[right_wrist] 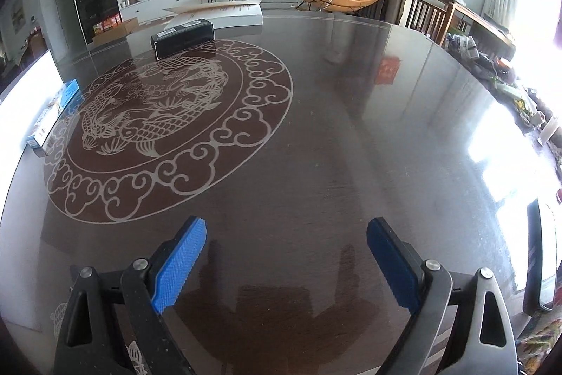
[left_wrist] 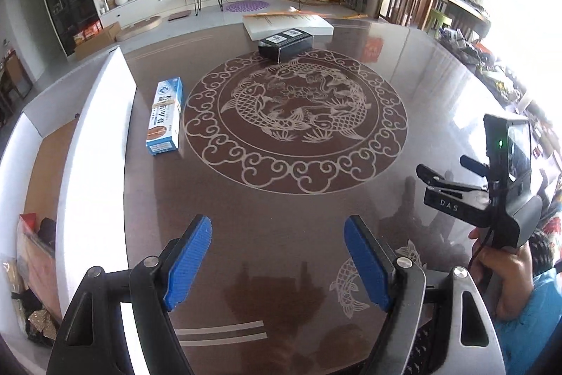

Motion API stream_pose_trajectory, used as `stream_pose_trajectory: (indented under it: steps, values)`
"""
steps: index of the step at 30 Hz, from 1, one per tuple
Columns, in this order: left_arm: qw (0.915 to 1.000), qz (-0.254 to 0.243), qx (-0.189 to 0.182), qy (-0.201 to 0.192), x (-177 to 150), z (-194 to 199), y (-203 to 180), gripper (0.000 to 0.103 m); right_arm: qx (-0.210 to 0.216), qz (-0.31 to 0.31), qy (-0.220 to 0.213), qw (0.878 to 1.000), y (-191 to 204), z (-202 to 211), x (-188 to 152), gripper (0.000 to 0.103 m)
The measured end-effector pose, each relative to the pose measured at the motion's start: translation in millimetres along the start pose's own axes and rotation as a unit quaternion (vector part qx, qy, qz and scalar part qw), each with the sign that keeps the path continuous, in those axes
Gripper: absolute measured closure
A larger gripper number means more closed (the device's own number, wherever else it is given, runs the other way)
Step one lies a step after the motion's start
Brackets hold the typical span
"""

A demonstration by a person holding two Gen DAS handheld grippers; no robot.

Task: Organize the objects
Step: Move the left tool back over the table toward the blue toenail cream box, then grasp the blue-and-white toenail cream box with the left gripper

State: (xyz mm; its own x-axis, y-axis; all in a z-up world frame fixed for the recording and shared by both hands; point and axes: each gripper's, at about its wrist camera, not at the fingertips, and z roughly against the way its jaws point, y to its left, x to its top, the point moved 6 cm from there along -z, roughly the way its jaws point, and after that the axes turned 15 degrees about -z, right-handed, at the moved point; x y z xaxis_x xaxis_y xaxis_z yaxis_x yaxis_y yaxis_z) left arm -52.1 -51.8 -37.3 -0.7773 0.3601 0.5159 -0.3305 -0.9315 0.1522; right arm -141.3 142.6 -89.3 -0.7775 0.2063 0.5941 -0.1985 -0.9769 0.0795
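A long blue and white box [left_wrist: 165,116] lies on the dark table at the left of the fish medallion; it also shows at the left edge of the right wrist view [right_wrist: 52,113]. A black box [left_wrist: 285,44] lies at the medallion's far side, also in the right wrist view [right_wrist: 183,37]. My left gripper [left_wrist: 277,264] is open and empty above the near table. My right gripper [right_wrist: 286,264] is open and empty too; its body [left_wrist: 491,195] shows at the right of the left wrist view, held by a hand.
A white open box [left_wrist: 95,143] with mixed items inside stands along the table's left edge. A flat white box [left_wrist: 291,23] lies at the far edge behind the black box. Clutter lines the right side [right_wrist: 520,101]. The round table [right_wrist: 351,129] is glossy.
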Motion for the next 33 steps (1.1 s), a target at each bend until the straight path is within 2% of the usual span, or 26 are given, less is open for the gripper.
stream_pose_trajectory:
  steps: [6,10,12,15,16,18,21,24,30,33]
  values:
    - [0.9968,-0.063,0.040,0.029,-20.7,-32.8,-22.7,0.026,0.010,-0.010,0.020,1.000,-1.6,-16.5,-6.3,0.010]
    - [0.9952,-0.073,0.061,0.024,-6.5,-44.3,-16.4,0.026,0.007,-0.015,0.018,1.000,-4.5,-18.6,-7.4,0.009]
    - [0.9941,-0.069,0.082,0.012,13.1,-48.8,0.9,0.026,0.009,-0.021,0.018,1.000,-5.4,-19.7,-7.4,0.008]
    - [0.9890,-0.055,0.138,0.002,49.8,-64.3,44.6,0.026,0.011,-0.023,0.016,1.000,-5.6,-19.7,-7.5,0.008]
    - [0.9869,-0.038,0.157,0.007,61.0,-71.8,64.9,0.026,0.012,-0.024,0.016,1.000,-5.6,-20.1,-7.5,0.008]
    - [0.9851,0.008,0.171,0.020,76.6,-87.9,105.1,0.026,0.014,-0.026,0.017,0.999,-5.9,-20.8,-7.6,0.008]
    - [0.9818,0.075,0.164,0.058,85.6,-118.8,155.7,0.026,0.015,-0.028,0.017,0.999,-5.6,-21.2,-7.7,0.008]
    - [0.9790,0.095,0.157,0.088,86.3,-145.2,177.7,0.026,0.016,-0.027,0.018,0.999,-4.6,-21.5,-8.1,0.007]
    - [0.9797,0.118,0.122,0.106,79.9,-180.1,187.4,0.026,0.018,-0.024,0.019,0.999,-3.4,-22.2,-8.2,0.006]
    - [0.9775,0.158,0.104,0.093,73.3,-186.6,193.8,0.019,0.018,-0.024,0.019,0.999,-3.2,-22.2,-8.2,0.006]
